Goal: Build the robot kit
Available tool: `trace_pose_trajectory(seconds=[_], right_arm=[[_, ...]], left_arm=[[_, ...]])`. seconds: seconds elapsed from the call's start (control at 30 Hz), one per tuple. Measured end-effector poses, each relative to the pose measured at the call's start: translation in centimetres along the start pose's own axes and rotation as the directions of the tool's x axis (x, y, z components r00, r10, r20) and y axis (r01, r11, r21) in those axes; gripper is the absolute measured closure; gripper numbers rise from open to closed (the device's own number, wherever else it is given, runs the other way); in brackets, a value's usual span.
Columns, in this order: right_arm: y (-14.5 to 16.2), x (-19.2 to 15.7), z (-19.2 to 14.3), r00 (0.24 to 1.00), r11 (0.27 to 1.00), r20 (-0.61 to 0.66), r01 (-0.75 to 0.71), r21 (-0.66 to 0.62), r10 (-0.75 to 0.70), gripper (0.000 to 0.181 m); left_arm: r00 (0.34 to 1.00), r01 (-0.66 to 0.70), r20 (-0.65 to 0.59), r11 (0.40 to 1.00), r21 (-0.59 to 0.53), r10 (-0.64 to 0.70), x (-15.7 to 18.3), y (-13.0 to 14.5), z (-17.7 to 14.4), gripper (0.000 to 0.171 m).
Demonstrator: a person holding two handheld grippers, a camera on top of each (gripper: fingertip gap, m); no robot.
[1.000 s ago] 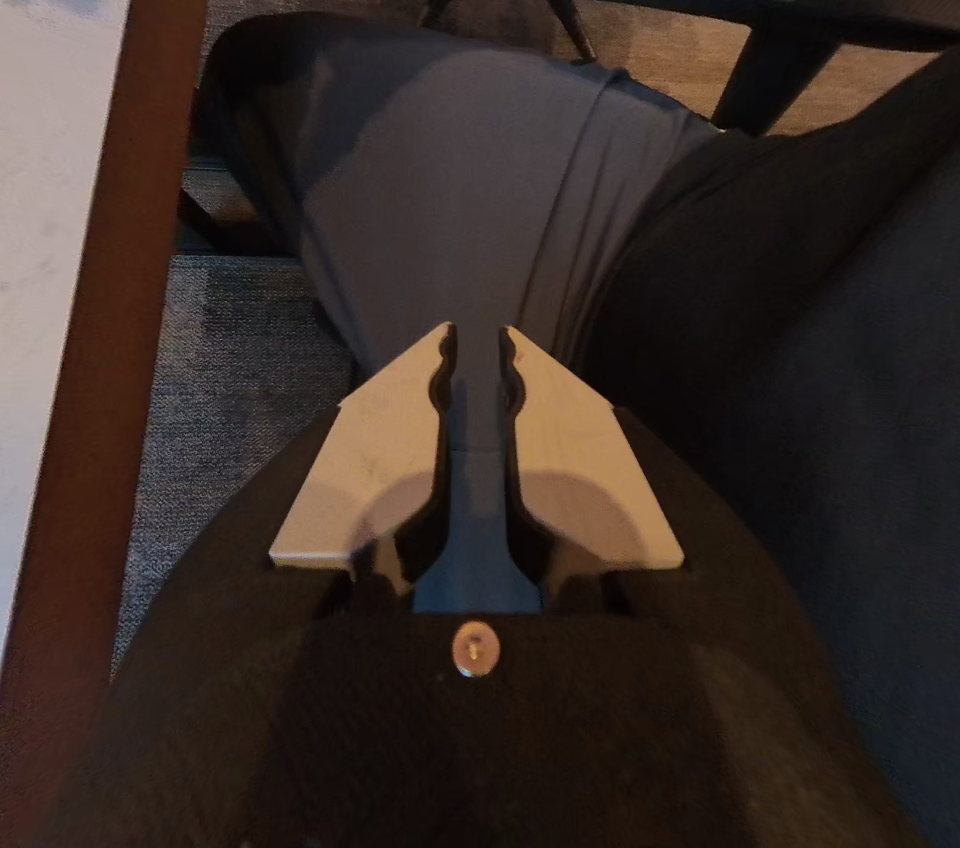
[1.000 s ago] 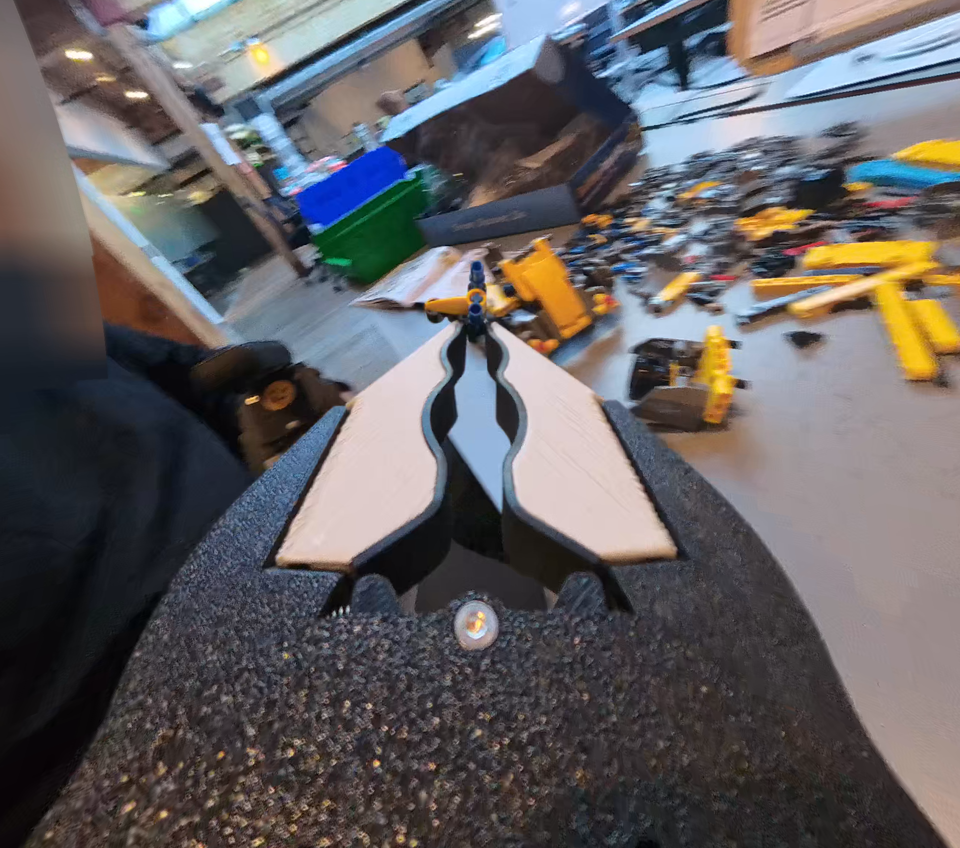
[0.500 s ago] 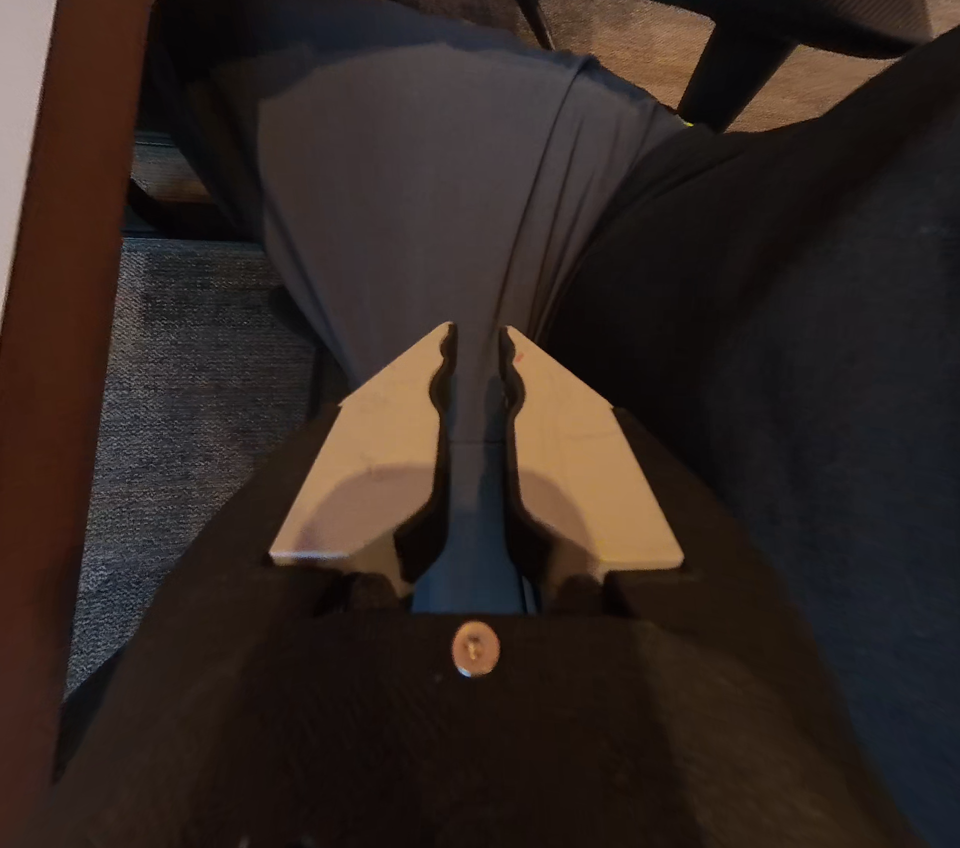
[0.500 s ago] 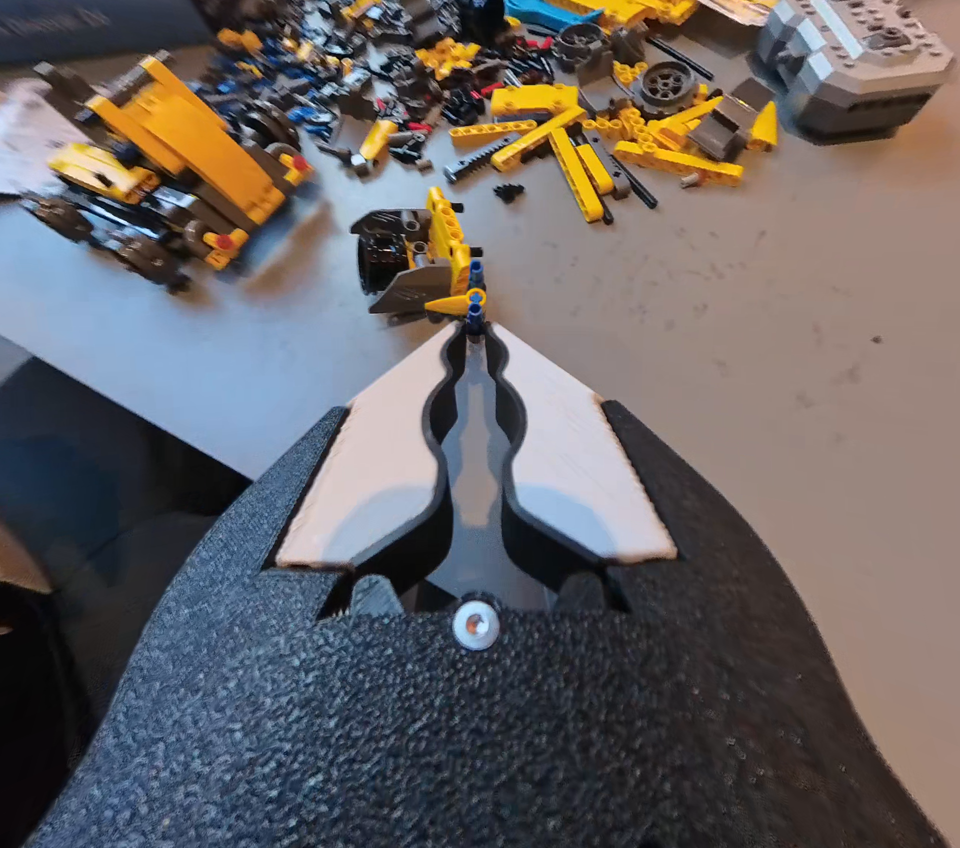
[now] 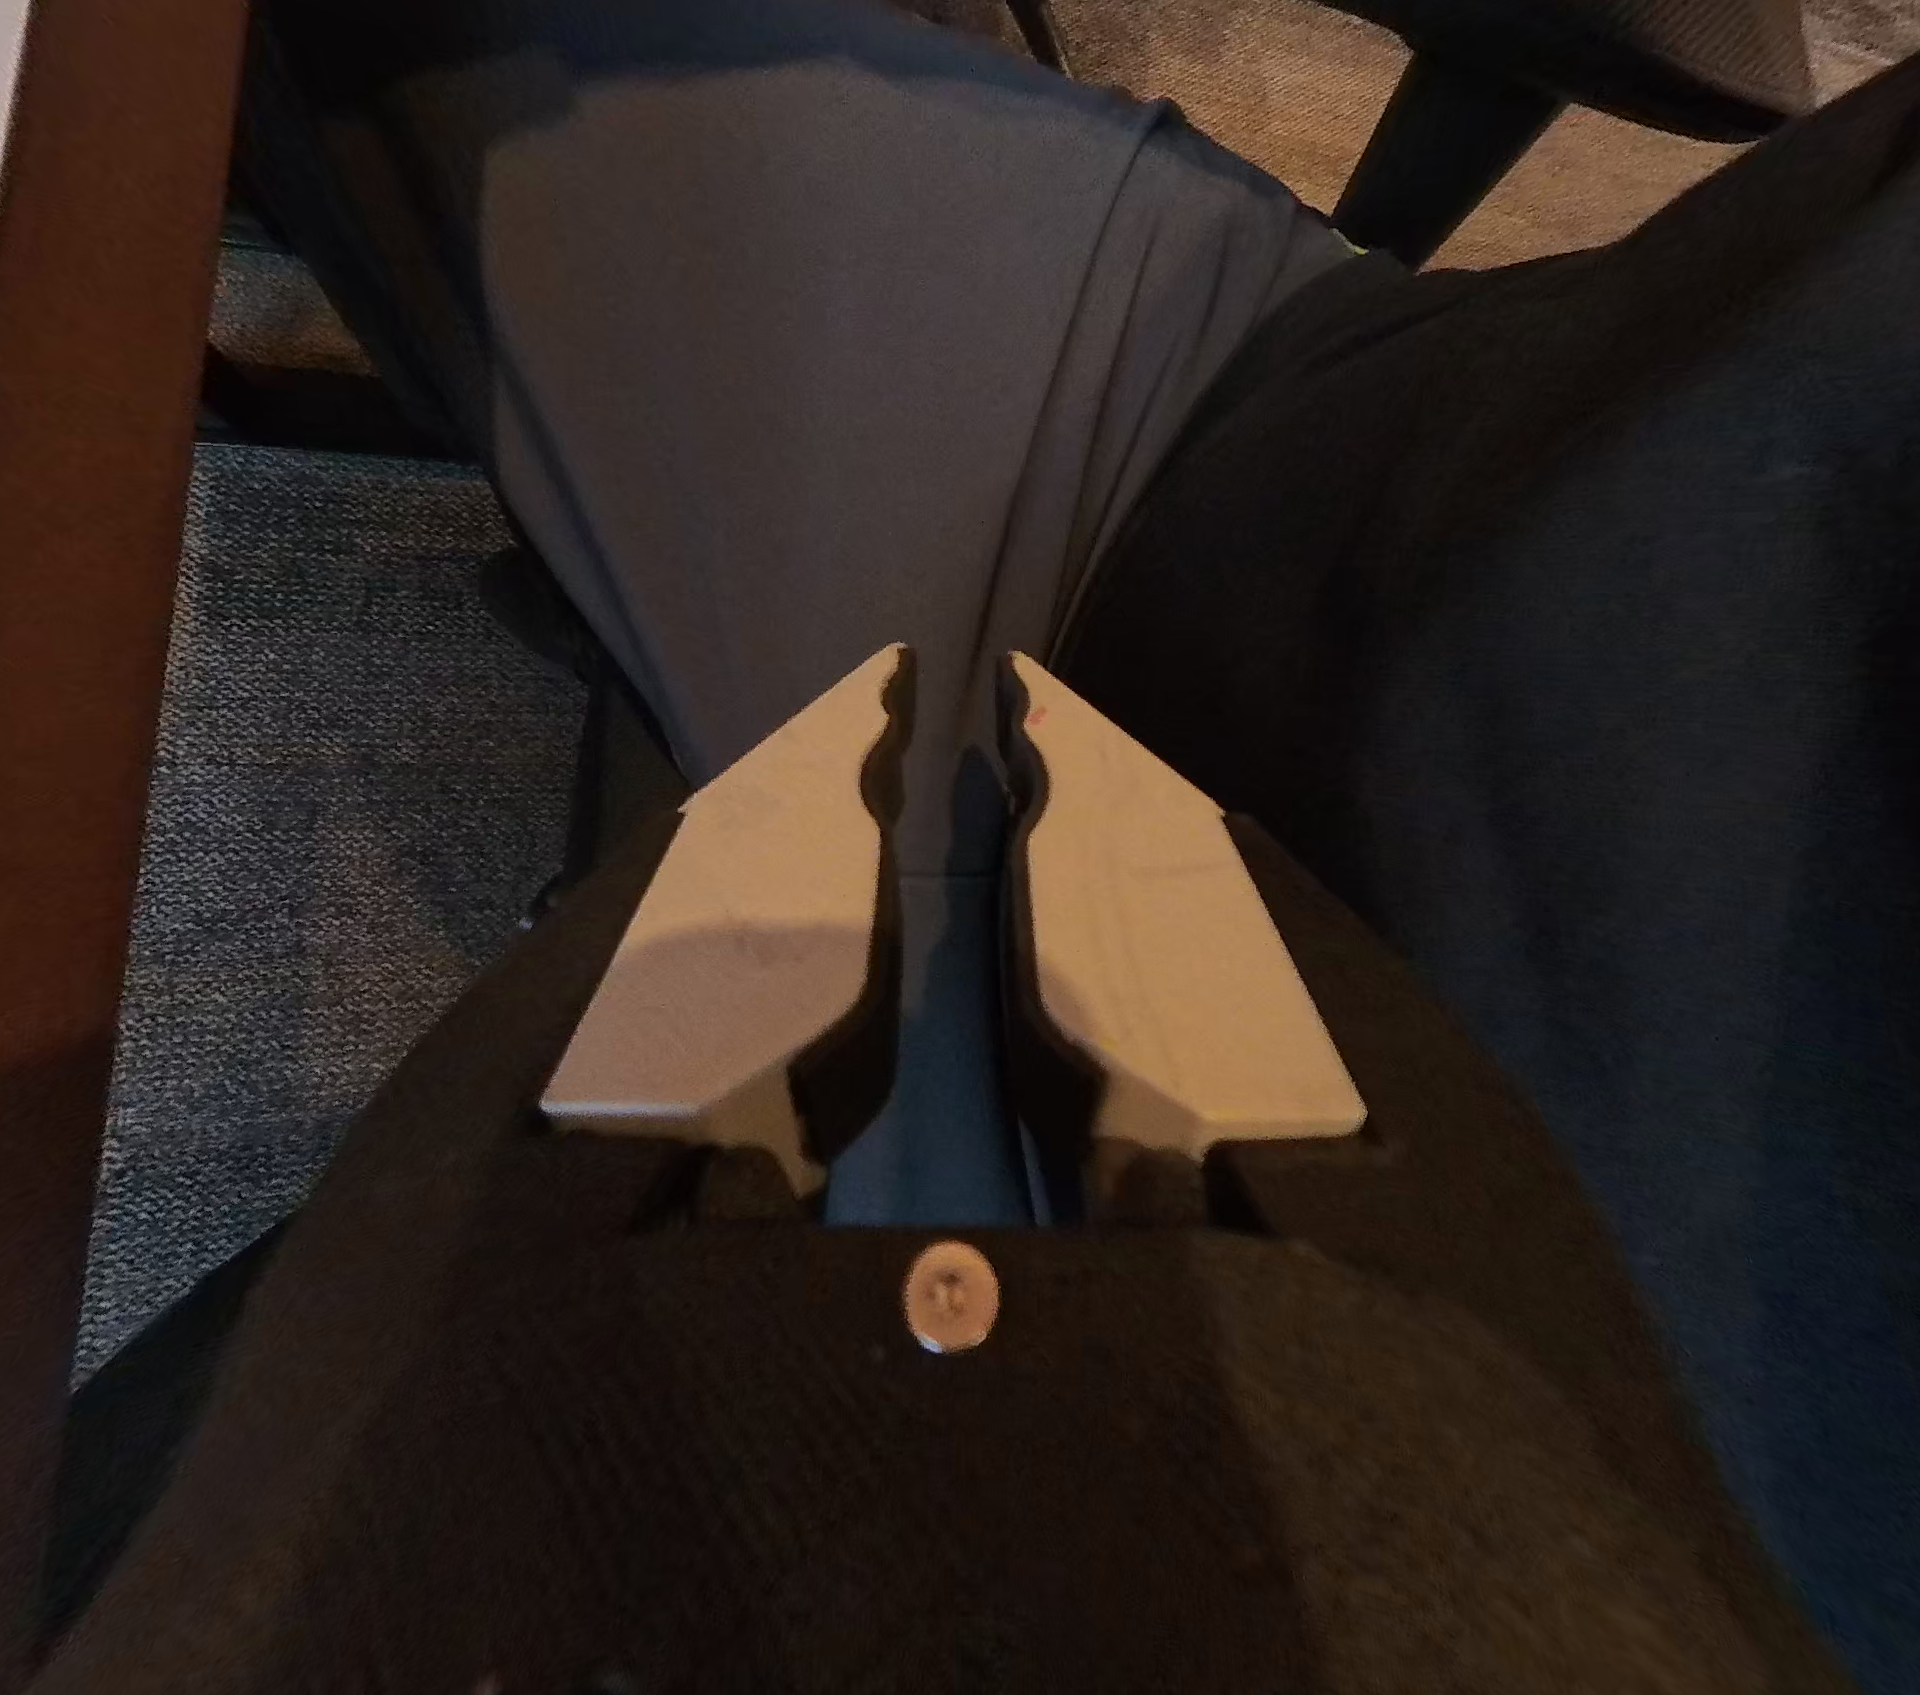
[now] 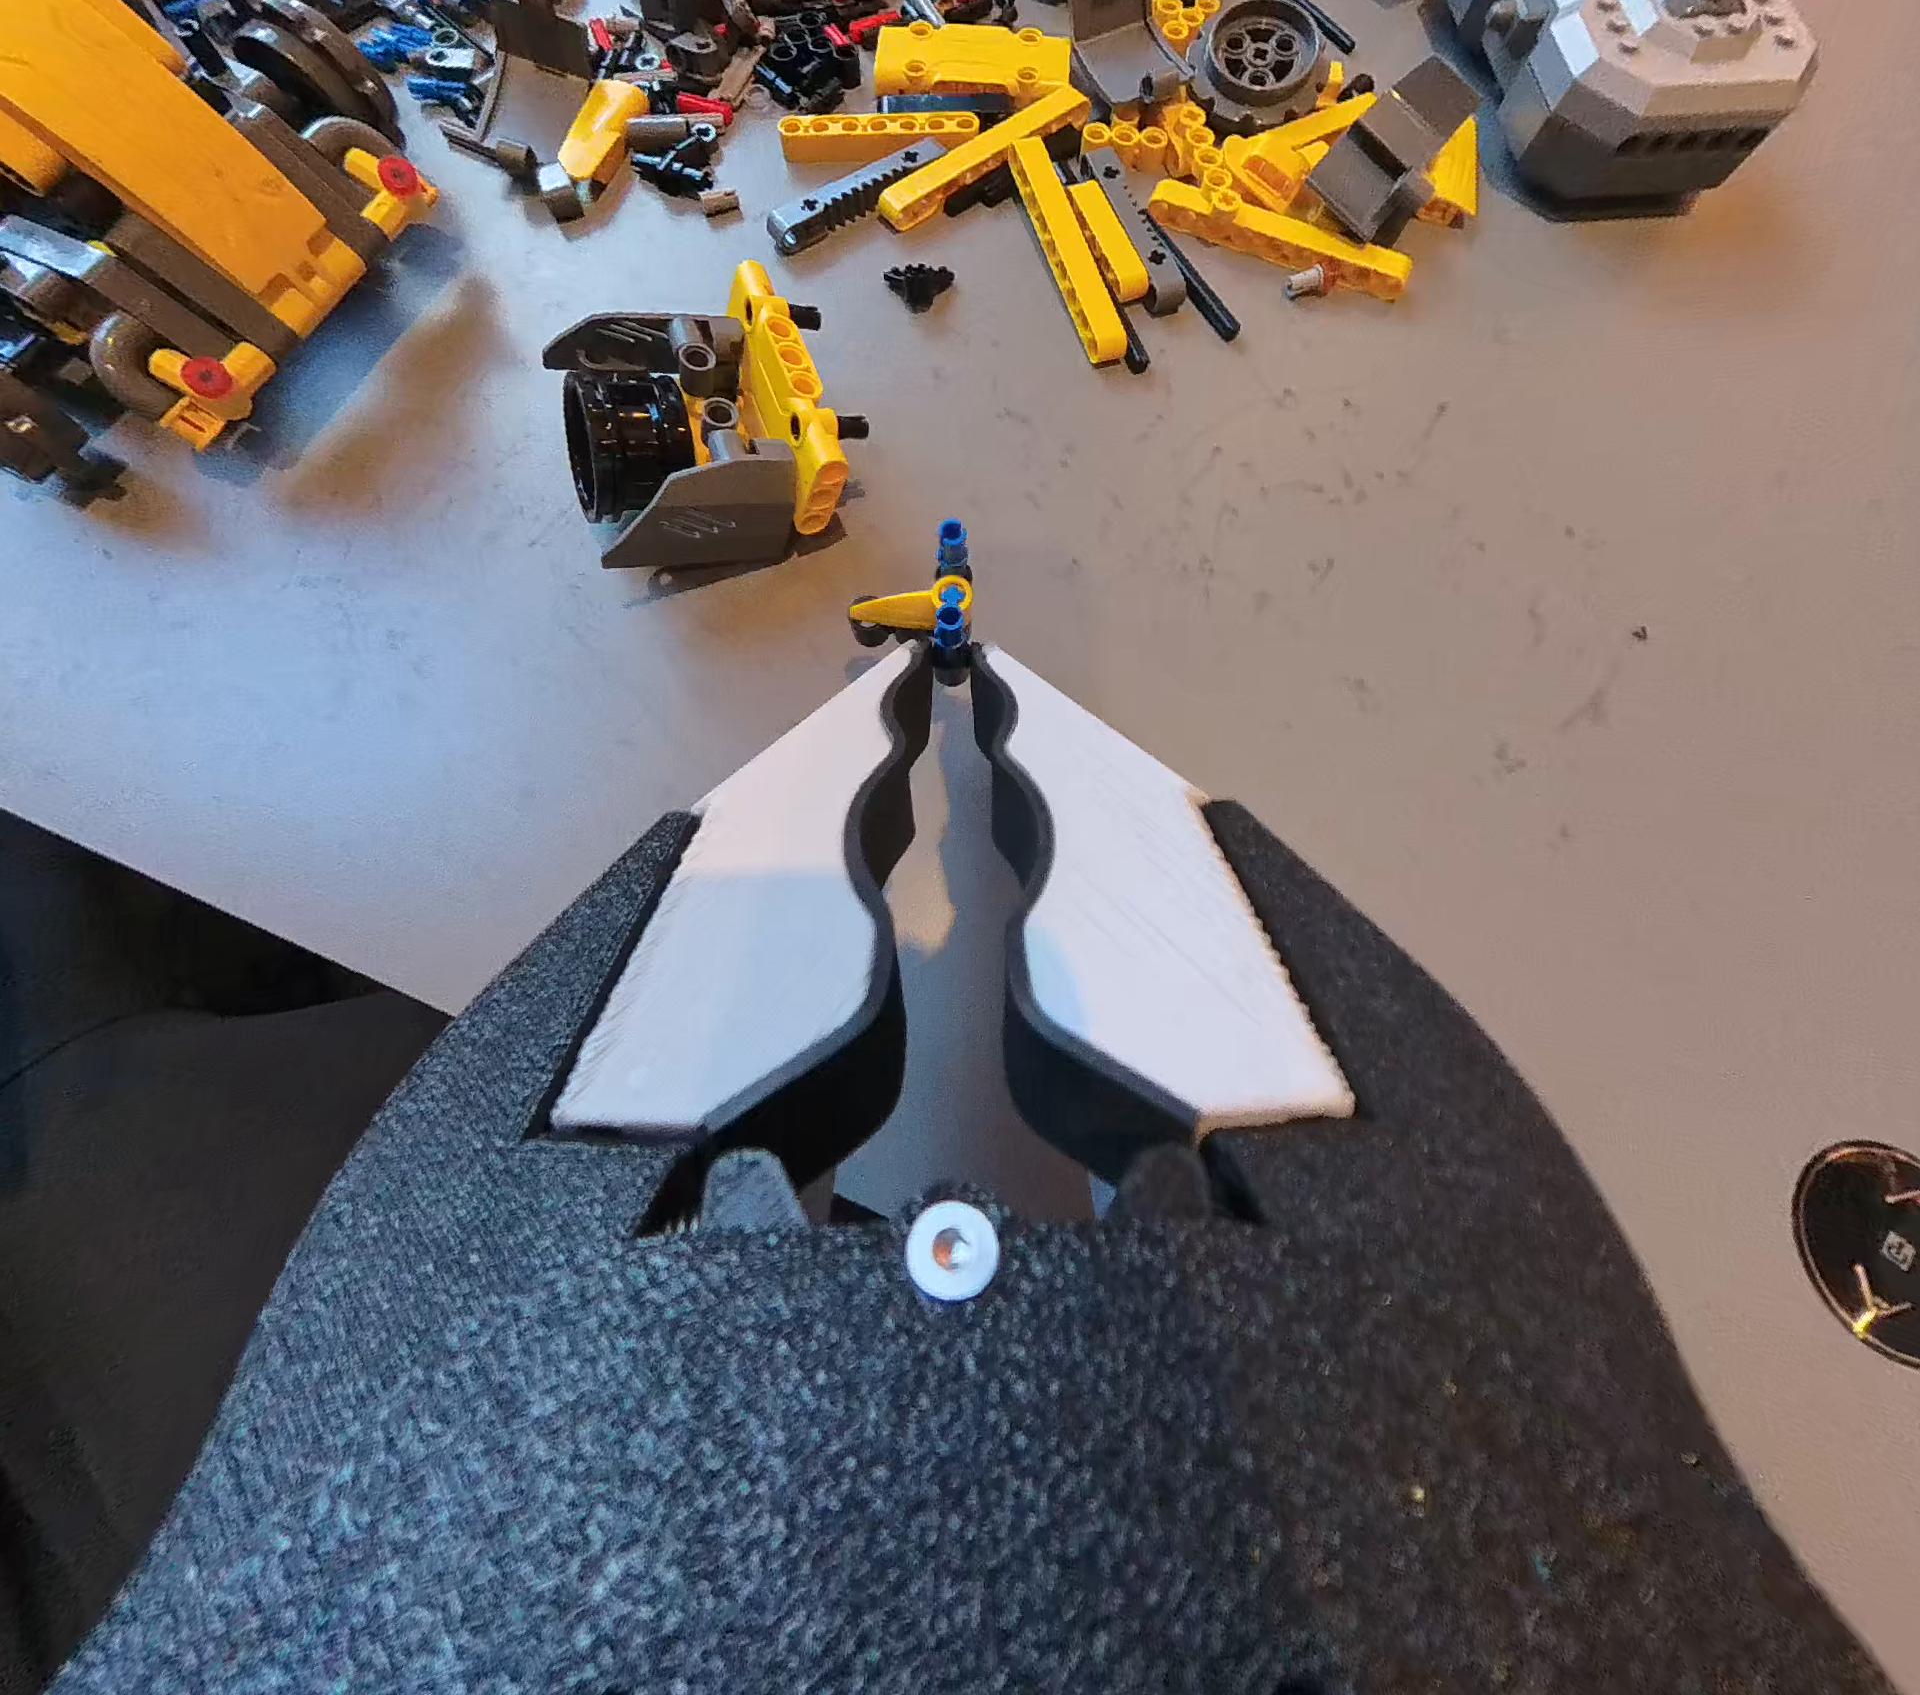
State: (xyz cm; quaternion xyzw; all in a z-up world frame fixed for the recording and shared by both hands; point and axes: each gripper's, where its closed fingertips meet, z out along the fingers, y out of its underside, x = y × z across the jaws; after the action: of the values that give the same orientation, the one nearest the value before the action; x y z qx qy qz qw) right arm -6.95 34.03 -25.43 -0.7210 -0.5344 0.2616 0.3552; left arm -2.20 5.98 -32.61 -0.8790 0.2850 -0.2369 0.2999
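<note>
**Right gripper swung down over the table with the pin piece; left idle over the lap**

Right gripper (image 6: 951,658): jaws pinched on a small blue-and-yellow pin assembly (image 6: 940,601) at the very tips. Half a second earlier the piece overlapped the wheel-and-bucket subassembly (image 6: 707,440) in view; now it sat clear, nearer the table's (image 6: 1351,606) front edge, with bare table beneath. A second before, the camera had faced out into the room. Grip was unchanged across all three frames.

Around it: yellow vehicle body (image 6: 156,170) far left, loose parts pile (image 6: 935,35) behind, grey motor block (image 6: 1621,24) far right.

Left gripper (image 5: 954,669): jaws slightly apart, nothing between them, pointed down at a person's grey trouser leg (image 5: 810,357) beside the table edge (image 5: 114,295); barely shifted
</note>
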Motion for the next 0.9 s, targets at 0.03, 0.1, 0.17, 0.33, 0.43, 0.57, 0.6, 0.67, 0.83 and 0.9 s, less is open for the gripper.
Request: trace_pose_trajectory(seconds=[0.03,0.1,0.17,0.33,0.43,0.57,0.6,0.67,0.83,0.9], right_arm=[[0.1,0.0,0.0,1.000,1.000,0.005,-0.009,-0.002,0.009,0.175],[0.6,0.1,0.2,1.000,1.000,0.013,-0.025,-0.016,0.025,0.175],[1.0,0.3,0.5,1.000,0.999,0.009,-0.029,-0.031,0.029,0.175],[1.4,0.1,0.7,0.999,0.999,0.019,-0.036,-0.040,0.037,0.175],[1.7,0.0,0.8,0.999,0.998,0.022,-0.036,-0.048,0.037,0.175],[1.9,-0.2,1.0,0.999,0.998,0.029,-0.031,-0.049,0.032,0.175],[1.9,-0.3,1.0,0.999,0.998,0.027,-0.026,-0.050,0.028,0.175],[2.1,-0.2,1.1,1.000,0.998,0.019,-0.009,-0.059,0.010,0.174],[2.0,-0.1,0.9,1.000,0.998,-0.005,0.020,-0.058,-0.021,0.168],[1.8,-0.2,0.8,1.000,0.998,0.006,0.017,-0.052,-0.017,0.165]], left_arm=[[1.000,0.003,-0.002,1.000,0.000,-0.003,0.0,0.0,0.0,0.158],[1.000,0.008,-0.006,1.000,0.001,-0.008,0.0,0.0,0.0,0.158],[1.000,0.011,-0.011,1.000,0.002,-0.011,0.0,0.0,0.0,0.158],[1.000,0.010,-0.011,1.000,-0.005,-0.010,0.0,0.2,0.1,0.158],[1.000,0.009,-0.012,1.000,-0.004,-0.009,0.1,0.1,0.1,0.159],[1.000,0.004,-0.012,1.000,-0.005,-0.004,0.1,0.1,0.1,0.158],[1.000,0.004,-0.012,1.000,-0.006,-0.004,0.2,0.1,0.1,0.158],[1.000,0.002,-0.012,1.000,-0.008,-0.002,0.2,0.2,0.2,0.158],[1.000,-0.002,-0.010,1.000,-0.007,0.002,0.2,0.1,0.1,0.159],[1.000,-0.003,-0.010,1.000,-0.007,0.003,0.2,0.1,0.2,0.159]])
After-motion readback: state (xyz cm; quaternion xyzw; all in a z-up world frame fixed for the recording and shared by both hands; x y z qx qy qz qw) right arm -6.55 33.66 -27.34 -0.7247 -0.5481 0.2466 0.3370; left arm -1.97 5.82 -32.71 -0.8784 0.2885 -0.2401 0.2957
